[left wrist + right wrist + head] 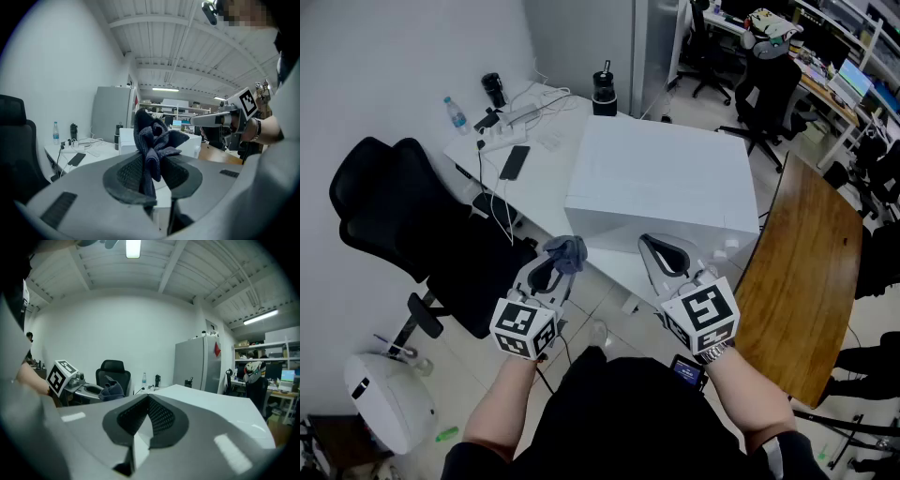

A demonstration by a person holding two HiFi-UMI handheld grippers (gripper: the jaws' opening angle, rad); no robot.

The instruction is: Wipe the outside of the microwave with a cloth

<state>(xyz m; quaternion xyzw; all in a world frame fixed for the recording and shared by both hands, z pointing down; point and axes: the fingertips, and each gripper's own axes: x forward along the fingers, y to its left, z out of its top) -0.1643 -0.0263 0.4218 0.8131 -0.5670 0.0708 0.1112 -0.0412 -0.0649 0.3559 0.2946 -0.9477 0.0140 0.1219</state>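
Observation:
The white microwave (pixel 661 183) stands on the white desk (pixel 546 150), its near side facing me. My left gripper (pixel 560 260) is shut on a bunched dark blue-grey cloth (pixel 567 251), held in the air a little in front of the microwave's near left corner. In the left gripper view the cloth (pixel 152 145) rises crumpled from between the pads, with the microwave (pixel 159 139) behind it. My right gripper (pixel 667 248) hangs shut and empty just before the microwave's near face, right of the left one. The right gripper view shows the left gripper (pixel 91 391) with the cloth (pixel 111 391) at its tip.
A black office chair (pixel 412 234) stands left of the desk. A phone (pixel 514 162), cables, a power strip, a water bottle (pixel 455 114) and two dark flasks (pixel 604 94) lie on the desk behind the microwave. A brown wooden table (pixel 811 281) is to the right. A white bin (pixel 389 398) sits lower left.

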